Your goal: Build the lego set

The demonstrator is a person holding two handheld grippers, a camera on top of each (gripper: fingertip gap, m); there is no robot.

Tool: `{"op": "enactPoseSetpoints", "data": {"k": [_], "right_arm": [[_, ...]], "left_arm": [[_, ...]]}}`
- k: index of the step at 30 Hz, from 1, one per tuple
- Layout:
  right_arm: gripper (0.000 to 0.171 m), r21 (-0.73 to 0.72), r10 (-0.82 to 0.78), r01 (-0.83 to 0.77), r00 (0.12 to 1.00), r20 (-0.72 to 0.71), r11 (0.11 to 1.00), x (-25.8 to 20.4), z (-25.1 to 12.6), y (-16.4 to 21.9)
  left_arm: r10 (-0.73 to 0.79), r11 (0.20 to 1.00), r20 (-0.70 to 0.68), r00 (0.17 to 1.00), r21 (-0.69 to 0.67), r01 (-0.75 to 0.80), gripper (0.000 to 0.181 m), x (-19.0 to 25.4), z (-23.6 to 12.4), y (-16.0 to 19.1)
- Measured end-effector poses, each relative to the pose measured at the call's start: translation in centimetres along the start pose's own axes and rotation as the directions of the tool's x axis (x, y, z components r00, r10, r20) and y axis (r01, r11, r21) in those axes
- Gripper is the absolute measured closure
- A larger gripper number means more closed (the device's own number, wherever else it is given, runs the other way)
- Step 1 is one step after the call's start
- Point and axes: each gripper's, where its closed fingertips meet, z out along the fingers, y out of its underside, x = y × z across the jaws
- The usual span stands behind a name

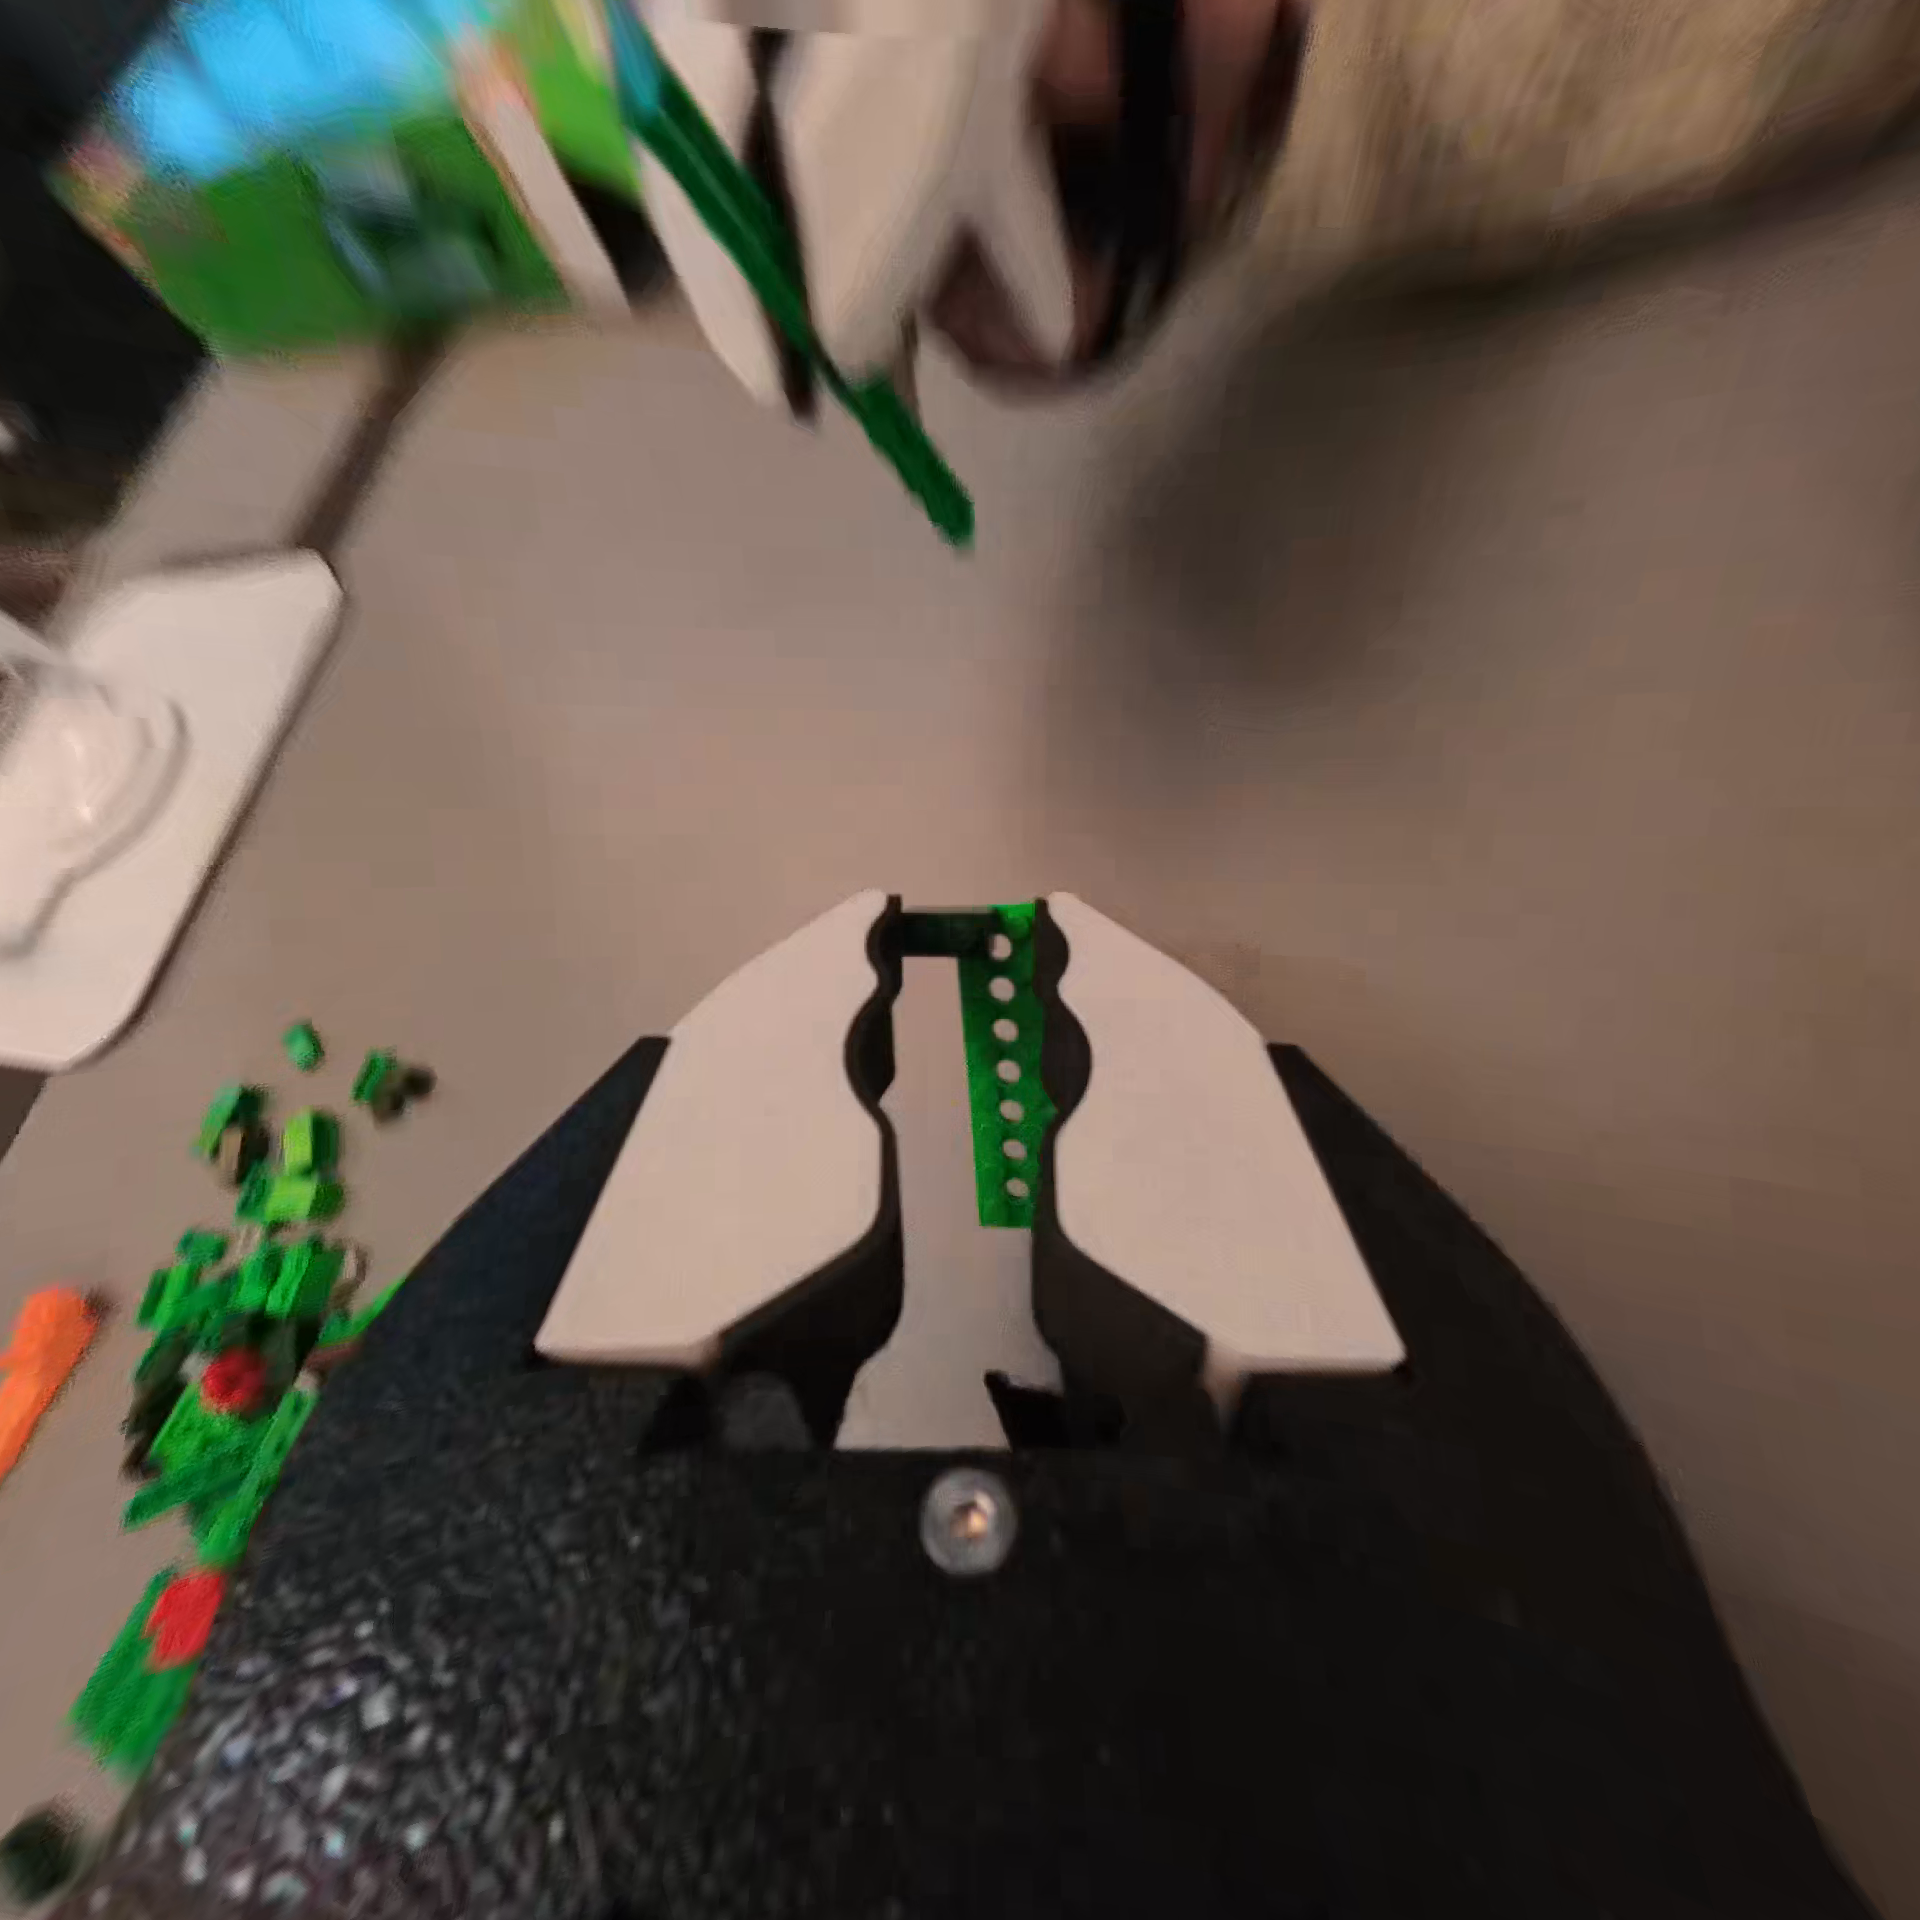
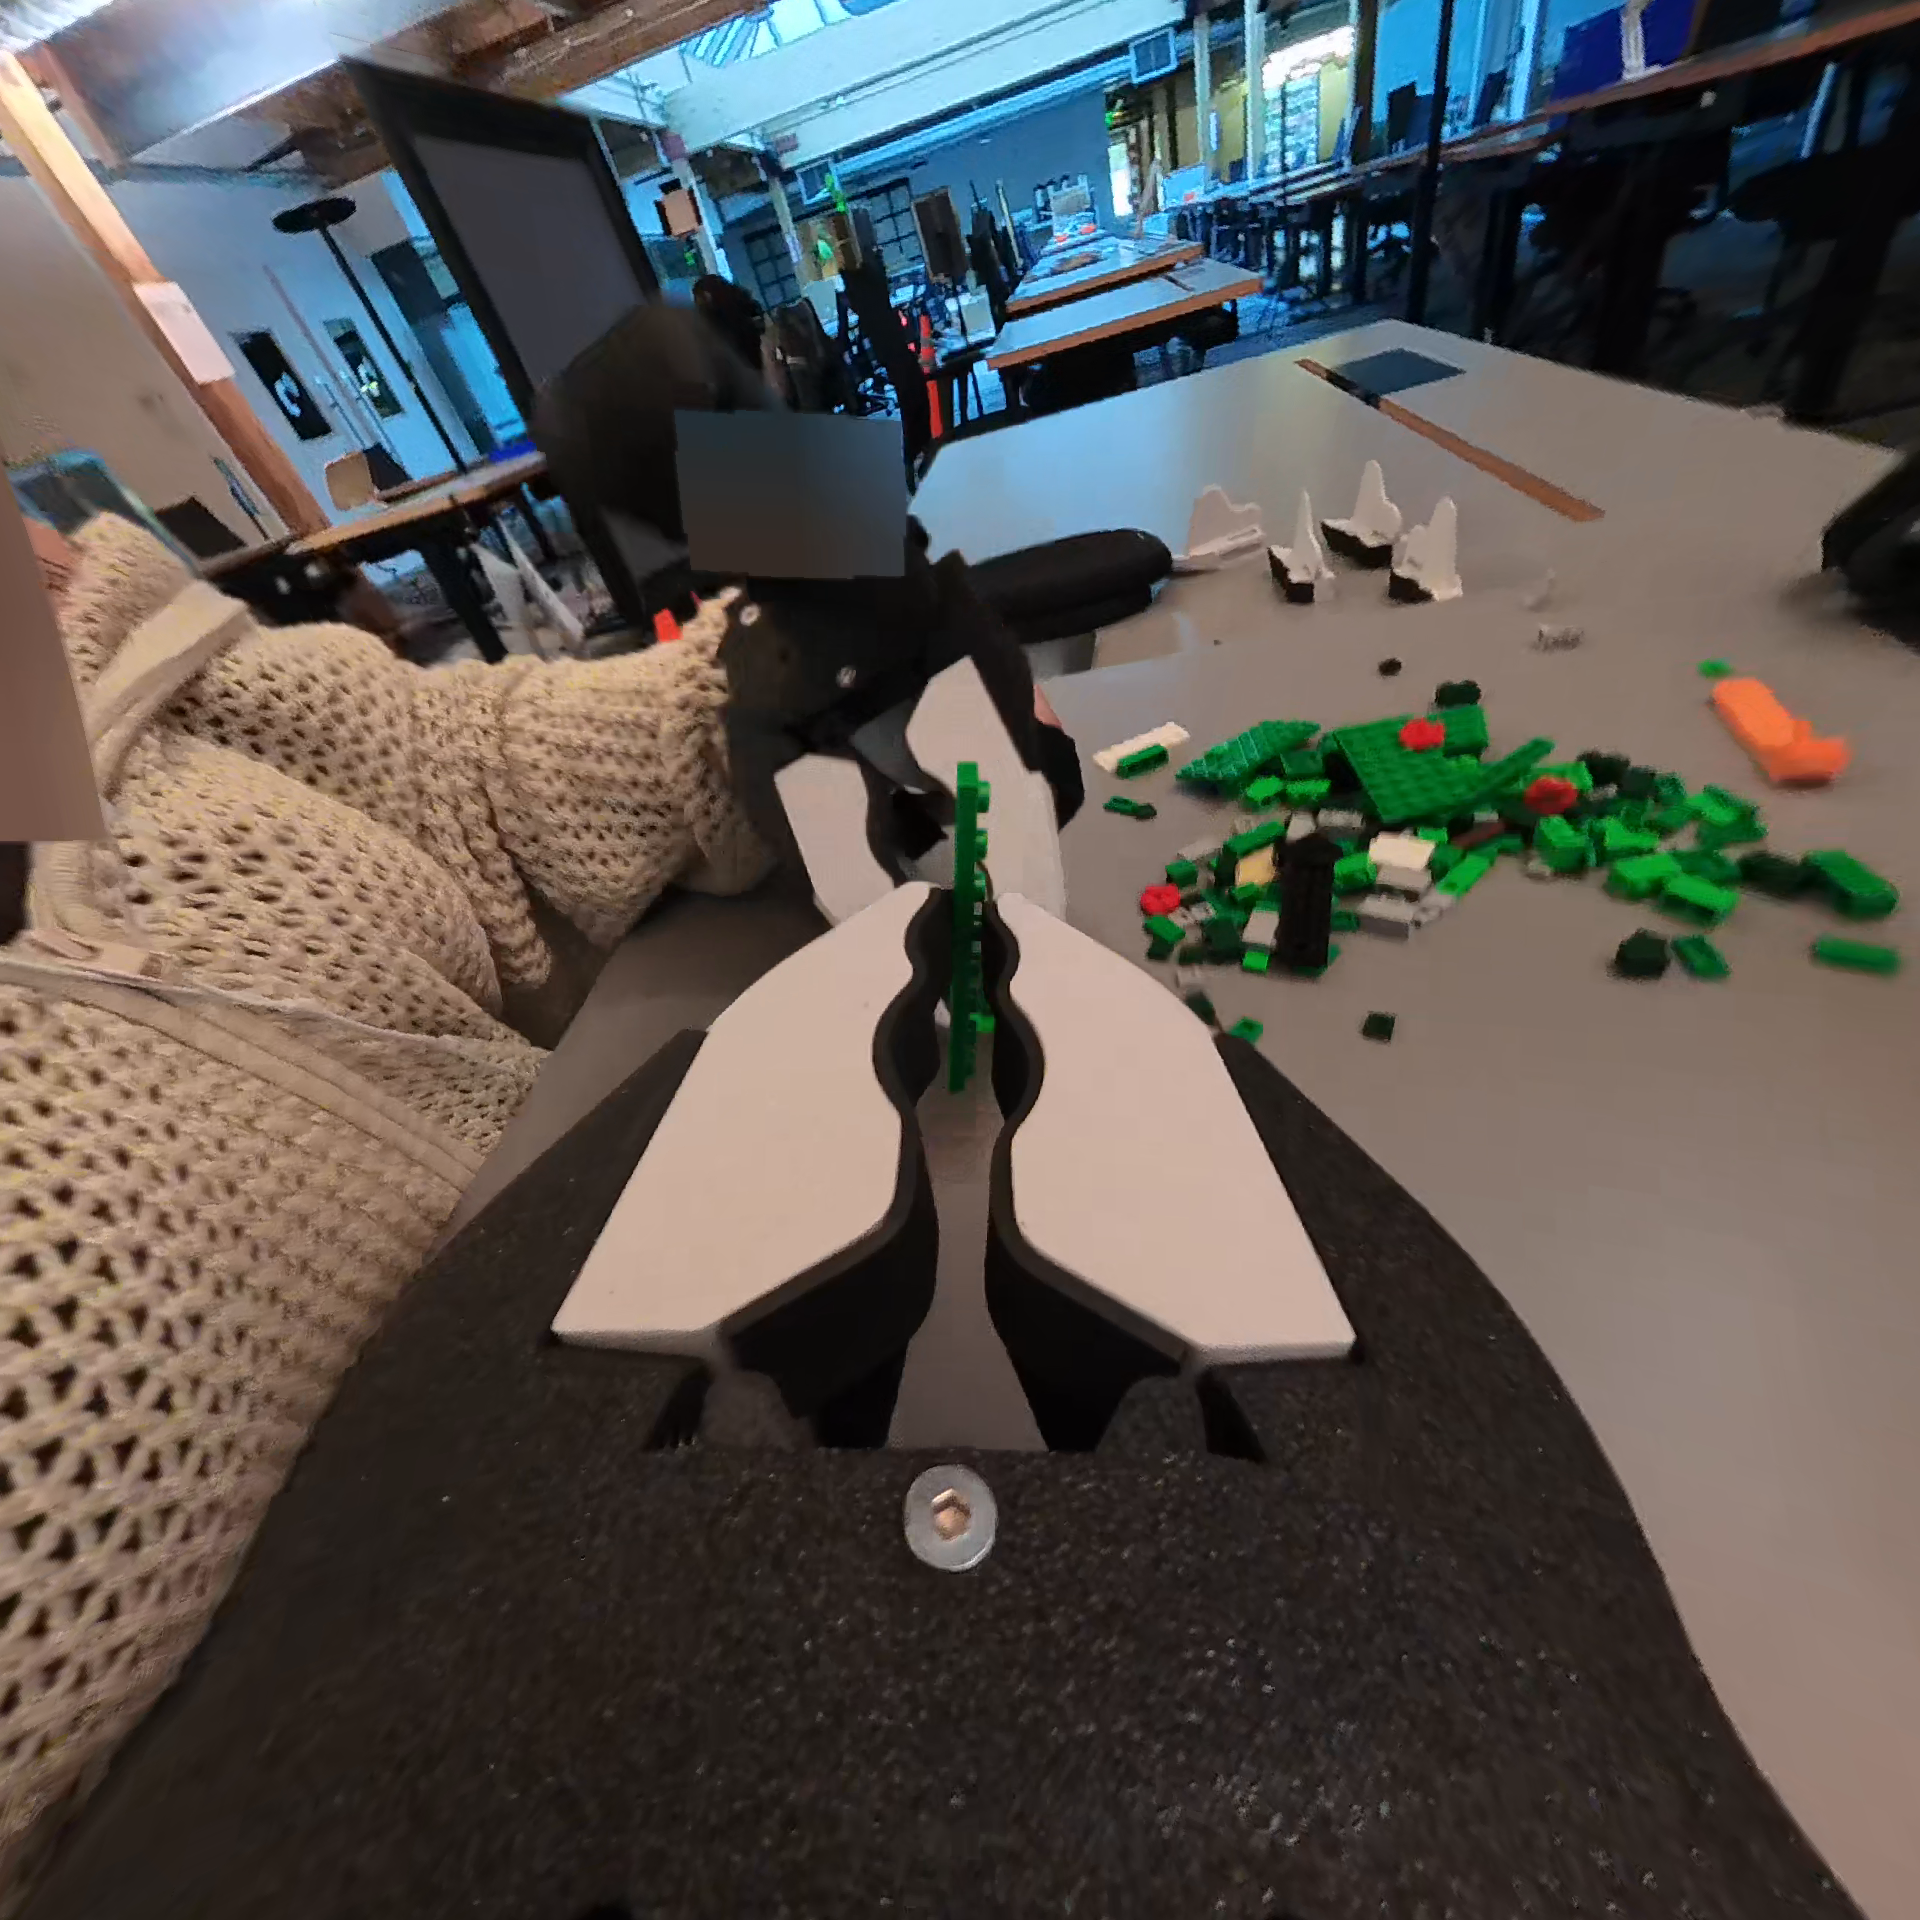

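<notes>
Holding one thin green plate (image 2: 966, 935) edge-up, the right gripper (image 2: 961, 914) is clenched on it at the centre of its view — presumably so the studs face a mate. The left gripper (image 1: 966, 914) grips a second green plate with holes (image 1: 1006, 1070), pressed against its right finger, with a dark piece across the tips. In the upper middle of the left view the other gripper appears blurred, its plate angled down toward this one, likely for joining. The loose brick pile (image 2: 1455, 831) lies on the grey counter (image 2: 1558, 1143) at centre right, beside an orange tool (image 2: 1777, 738).
</notes>
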Motion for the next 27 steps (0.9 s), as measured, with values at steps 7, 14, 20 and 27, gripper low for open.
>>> {"op": "enactPoseSetpoints", "data": {"k": [7,14,20,27], "right_arm": [[0.166,-0.036,-0.128,0.128,0.992,0.016,0.991,-2.0,0.9,-7.9],[0.166,0.023,-0.121,0.119,0.988,0.096,0.993,-3.1,1.1,-8.4],[0.166,0.017,-0.259,0.259,0.966,0.002,0.966,-1.9,3.0,-7.0],[0.167,-0.040,-0.089,0.087,0.995,-0.054,0.995,1.6,1.3,-5.8]], "left_arm": [[-0.165,0.704,-0.207,0.964,0.660,0.262,0.167,-5.3,-10.2,-10.2],[-0.116,0.585,-0.175,0.978,0.783,0.210,0.167,-5.0,-12.3,-12.0],[-0.129,0.596,-0.101,0.986,0.787,0.159,0.167,-4.1,-11.1,-12.2],[-0.360,0.923,-0.144,0.922,0.092,0.374,0.167,-1.2,-3.4,-2.0]]}}
